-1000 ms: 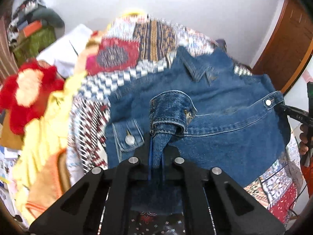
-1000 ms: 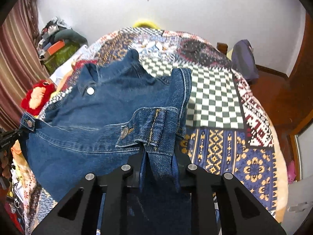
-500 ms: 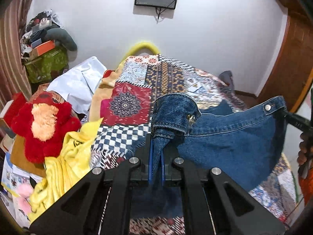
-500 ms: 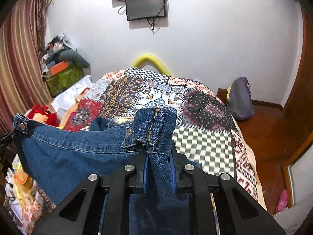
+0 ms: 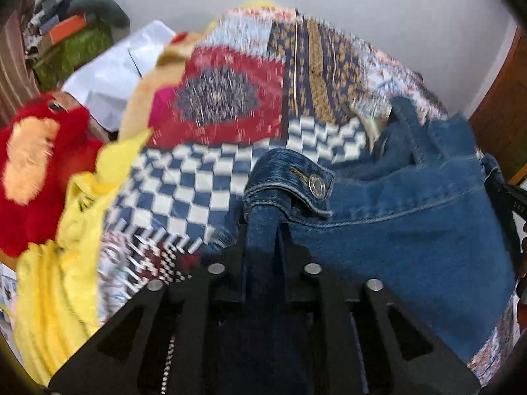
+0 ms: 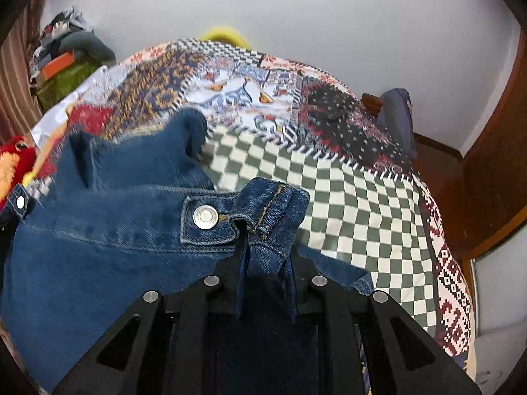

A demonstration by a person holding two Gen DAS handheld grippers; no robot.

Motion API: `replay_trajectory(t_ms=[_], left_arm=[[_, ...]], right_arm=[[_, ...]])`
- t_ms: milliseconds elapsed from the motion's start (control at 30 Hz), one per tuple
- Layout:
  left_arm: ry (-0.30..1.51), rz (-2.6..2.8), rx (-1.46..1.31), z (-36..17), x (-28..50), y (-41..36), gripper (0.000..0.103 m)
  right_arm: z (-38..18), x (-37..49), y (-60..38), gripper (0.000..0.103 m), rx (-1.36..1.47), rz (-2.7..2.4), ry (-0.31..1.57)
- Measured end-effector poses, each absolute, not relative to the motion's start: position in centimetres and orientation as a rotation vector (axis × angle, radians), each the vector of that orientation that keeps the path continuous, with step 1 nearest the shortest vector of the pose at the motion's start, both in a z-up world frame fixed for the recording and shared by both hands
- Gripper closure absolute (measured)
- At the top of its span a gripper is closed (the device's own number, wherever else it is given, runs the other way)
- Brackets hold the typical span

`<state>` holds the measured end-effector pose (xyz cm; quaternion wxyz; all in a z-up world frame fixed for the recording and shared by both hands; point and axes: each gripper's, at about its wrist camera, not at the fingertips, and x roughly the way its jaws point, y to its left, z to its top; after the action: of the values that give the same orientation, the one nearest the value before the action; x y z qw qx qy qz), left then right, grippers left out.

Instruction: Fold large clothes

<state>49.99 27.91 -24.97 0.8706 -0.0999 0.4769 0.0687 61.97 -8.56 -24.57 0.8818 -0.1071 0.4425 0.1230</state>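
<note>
A blue denim jacket (image 5: 402,223) hangs stretched between my two grippers above a patchwork bedspread (image 5: 224,98). My left gripper (image 5: 265,230) is shut on one hem corner with a metal button (image 5: 317,187) beside it. My right gripper (image 6: 263,250) is shut on the other hem corner of the jacket (image 6: 98,247), next to a metal button (image 6: 205,217). The jacket's collar end droops onto the bedspread (image 6: 346,191). The right gripper's black tip shows at the right edge of the left wrist view (image 5: 513,207).
A red plush toy (image 5: 29,164) and yellow cloth (image 5: 66,263) lie at the bed's left side, with white fabric (image 5: 122,72) and a cluttered pile (image 5: 72,33) beyond. A dark bag (image 6: 398,115) and wooden door (image 6: 494,164) stand at the right.
Both grippers have tipped down towards the bed with the jacket. The jacket's far end has dropped onto the bedspread, after being lifted clear half a second ago.
</note>
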Motion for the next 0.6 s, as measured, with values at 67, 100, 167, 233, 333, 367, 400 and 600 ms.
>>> replay_trajectory(t_ms=[67, 100, 167, 233, 333, 367, 400, 600], left_arm=[[0.993, 0.143, -0.189, -25.6, 49.7, 27.7, 0.078], [0.989, 0.144, -0.174, -25.7, 49.5, 27.6, 0.077], [0.996, 0.148, -0.157, -25.6, 49.5, 27.4, 0.077], [1.006, 0.153, -0.144, -25.4, 49.3, 27.3, 0.076], [1.027, 0.146, -0.134, -25.1, 48.8, 27.2, 0.075], [1.040, 0.145, -0.126, -24.9, 48.5, 27.2, 0.075], [1.048, 0.149, -0.106, -24.6, 48.2, 27.0, 0.074], [1.011, 0.191, 0.087, -21.7, 44.8, 25.1, 0.053]], right_arm=[[-25.1, 61.8, -8.5, 0.080, -0.264, 0.235, 0.923], [-25.3, 61.7, -8.5, 0.079, -0.276, 0.230, 0.927], [-25.2, 61.6, -8.6, 0.076, -0.301, 0.227, 0.940], [-25.1, 61.4, -8.9, 0.069, -0.344, 0.199, 0.950], [-25.0, 61.0, -9.9, 0.067, -0.443, 0.082, 0.956], [-24.9, 60.6, -10.7, 0.067, -0.443, 0.085, 0.962], [-24.8, 60.2, -11.3, 0.067, -0.434, 0.096, 0.966], [-21.1, 56.3, -13.3, 0.067, -0.313, 0.208, 0.947]])
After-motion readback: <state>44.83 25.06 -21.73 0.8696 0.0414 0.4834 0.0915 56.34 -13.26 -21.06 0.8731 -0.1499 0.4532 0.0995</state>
